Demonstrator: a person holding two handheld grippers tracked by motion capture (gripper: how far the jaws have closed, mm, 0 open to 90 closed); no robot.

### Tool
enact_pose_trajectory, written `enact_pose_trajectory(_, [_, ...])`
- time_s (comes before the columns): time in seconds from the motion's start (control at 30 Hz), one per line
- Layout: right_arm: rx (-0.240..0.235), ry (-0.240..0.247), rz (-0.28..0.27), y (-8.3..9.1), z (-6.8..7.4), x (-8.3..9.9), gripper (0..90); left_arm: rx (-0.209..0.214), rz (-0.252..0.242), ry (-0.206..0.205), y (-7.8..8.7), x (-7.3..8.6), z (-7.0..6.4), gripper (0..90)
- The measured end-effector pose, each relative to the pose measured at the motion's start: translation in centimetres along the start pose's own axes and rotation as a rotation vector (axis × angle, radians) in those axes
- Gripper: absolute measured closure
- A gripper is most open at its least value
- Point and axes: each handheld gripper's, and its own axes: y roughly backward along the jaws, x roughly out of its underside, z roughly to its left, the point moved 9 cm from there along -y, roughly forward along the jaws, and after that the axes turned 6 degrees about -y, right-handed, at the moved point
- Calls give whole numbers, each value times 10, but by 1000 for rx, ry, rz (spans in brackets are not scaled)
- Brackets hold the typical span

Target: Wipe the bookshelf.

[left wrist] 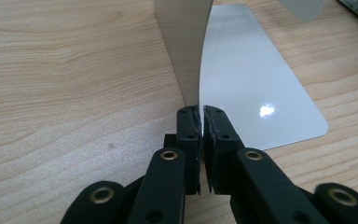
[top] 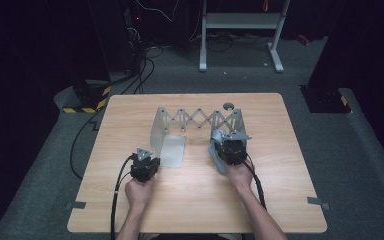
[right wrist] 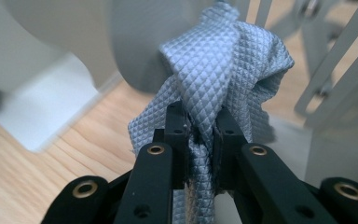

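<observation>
Your right gripper [right wrist: 200, 126] had its fingers closed on a bunched fold of the grey cloth [right wrist: 214, 70], which hung at the right end of the folding rack [top: 200, 120] standing on the counter [top: 130, 125]. In the right gripper view the cloth looked soft and limp, with a quilted diamond weave that probably gave the fingers some bite; it should have weighed little and taken any shape you pulled it into. You held it low in a gathered bundle, so the loose upper part could have slumped or snagged on the rack's crossed bars just beside it. A grip on a thick fold like that one looked safer than a single edge, which might have slid out.

Your left gripper [left wrist: 200, 116] had its fingers pinched shut on the lower edge of the rack's thin upright panel [left wrist: 182, 51], right where it met the flat glossy foot [left wrist: 261, 84] lying on the counter. That panel looked stiff, smooth and slippery, and the rack itself appeared light, so it would likely have shifted under a tug on the cloth. Holding it near the base, as you did, seemed the steadiest place.
</observation>
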Motion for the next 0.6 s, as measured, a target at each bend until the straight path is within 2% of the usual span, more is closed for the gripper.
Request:
enact_pose_trajectory(0.13, [-28,15,-55,18,5,-19,804,0,1,-3,0,0,0,848])
enact_pose_trajectory(0.33, [-52,37,-114,36,16,-40,804,-3,-2,-3,0,0,0,848])
enact_pose_trajectory(0.47, [-45,38,-107,33,15,-38,804,-1,4,-6,0,0,0,848])
enact_pose_trajectory(0.6, [-24,24,-45,14,8,-22,803,5,3,10,0,0,0,849])
